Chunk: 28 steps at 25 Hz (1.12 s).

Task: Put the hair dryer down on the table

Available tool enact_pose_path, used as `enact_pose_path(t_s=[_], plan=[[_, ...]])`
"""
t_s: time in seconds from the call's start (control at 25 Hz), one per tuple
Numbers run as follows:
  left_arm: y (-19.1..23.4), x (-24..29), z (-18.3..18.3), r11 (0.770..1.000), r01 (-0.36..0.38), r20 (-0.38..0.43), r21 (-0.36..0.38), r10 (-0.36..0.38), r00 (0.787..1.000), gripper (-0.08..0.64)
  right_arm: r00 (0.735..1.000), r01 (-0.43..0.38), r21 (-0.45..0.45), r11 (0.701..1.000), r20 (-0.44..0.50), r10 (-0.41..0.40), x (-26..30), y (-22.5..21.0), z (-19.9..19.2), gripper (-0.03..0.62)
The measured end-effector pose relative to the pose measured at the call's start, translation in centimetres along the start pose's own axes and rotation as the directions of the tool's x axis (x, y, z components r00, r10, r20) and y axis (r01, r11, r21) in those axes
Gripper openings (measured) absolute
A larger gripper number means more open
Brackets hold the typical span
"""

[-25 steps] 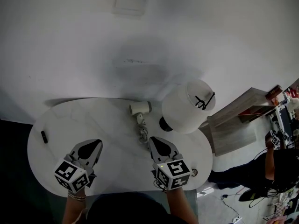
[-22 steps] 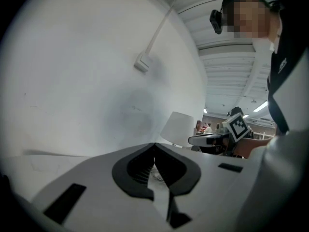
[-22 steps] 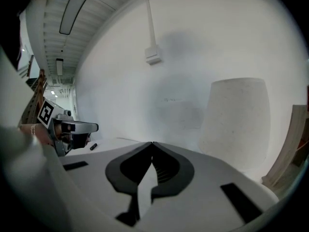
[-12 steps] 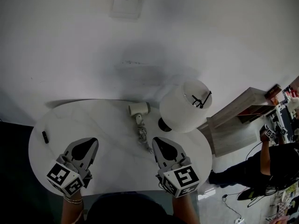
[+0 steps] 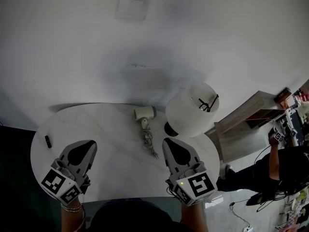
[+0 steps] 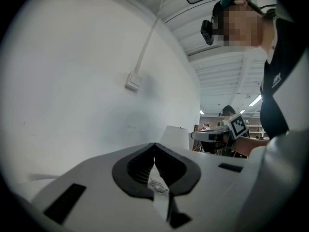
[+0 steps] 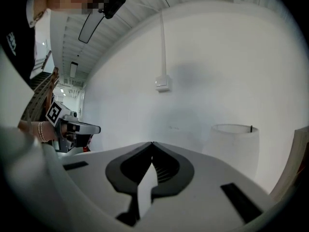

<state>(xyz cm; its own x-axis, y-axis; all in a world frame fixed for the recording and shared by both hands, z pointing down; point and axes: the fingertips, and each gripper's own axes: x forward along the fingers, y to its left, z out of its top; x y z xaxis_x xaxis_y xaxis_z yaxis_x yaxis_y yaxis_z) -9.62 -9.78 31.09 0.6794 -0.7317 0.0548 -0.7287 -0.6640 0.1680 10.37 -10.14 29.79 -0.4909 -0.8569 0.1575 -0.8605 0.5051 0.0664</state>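
A white oval table (image 5: 116,178) stood against a pale wall (image 5: 217,37), seen from above. Near its left edge lay a small black object (image 5: 47,141), too small to identify. To the right of that, at the near side, the left gripper (image 5: 93,143) hovered over the tabletop and touched nothing. Its jaws were clenched, tips meeting, with nothing held between them. In the left gripper view only the table showed through the gap behind the tips. Further right, at the far side of the table, the dryer (image 5: 145,113) lay on the surface with its nozzle pointing right. Its cord (image 5: 148,141) ran back toward the near edge, between the two grippers. Neither gripper touched the dryer or the cord, and both were well apart from the dryer body. Judged from this, the dryer was already set down and let go, so the task looked finished, with nothing left but drawing the hands away. Right of the cord, the right gripper (image 5: 166,140) also hung over the near part of the table, jaws pressed together and empty. Its own view showed the tips meeting, with bare wall beyond. Behind it and to the right stood a lamp (image 5: 192,109) with a wide white shade, just beside the dryer. Past the right end of the table was a wooden shelf (image 5: 241,124), and beyond that, at the far right, another person (image 5: 285,168) holding a similar gripper.
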Motion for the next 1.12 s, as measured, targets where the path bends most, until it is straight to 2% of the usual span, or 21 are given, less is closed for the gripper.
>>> enact_pose_path(t_s=[0.16,0.48,0.76,1.12], plan=[[0.5,-0.4,0.9,1.000,-0.015,0.023,0.005,0.015,1.000,0.017,0.999,-0.012,-0.047,0.999,0.031,0.013,-0.3,0.2,1.4,0.018],[1.1,-0.9,1.9,0.999,-0.028,0.038,0.029,0.027,0.999,0.017,0.996,-0.033,-0.056,0.998,0.086,0.038,-0.7,0.2,3.0,0.017],[1.4,-1.1,2.1,0.999,-0.036,0.041,0.031,0.035,0.999,0.017,0.995,0.002,-0.057,0.998,0.104,0.004,-1.5,-0.6,3.6,0.017],[1.6,-1.0,1.6,0.999,-0.038,0.035,0.019,0.037,0.999,0.017,0.994,0.006,-0.063,0.998,0.112,0.001,-1.6,-0.8,3.6,0.017]])
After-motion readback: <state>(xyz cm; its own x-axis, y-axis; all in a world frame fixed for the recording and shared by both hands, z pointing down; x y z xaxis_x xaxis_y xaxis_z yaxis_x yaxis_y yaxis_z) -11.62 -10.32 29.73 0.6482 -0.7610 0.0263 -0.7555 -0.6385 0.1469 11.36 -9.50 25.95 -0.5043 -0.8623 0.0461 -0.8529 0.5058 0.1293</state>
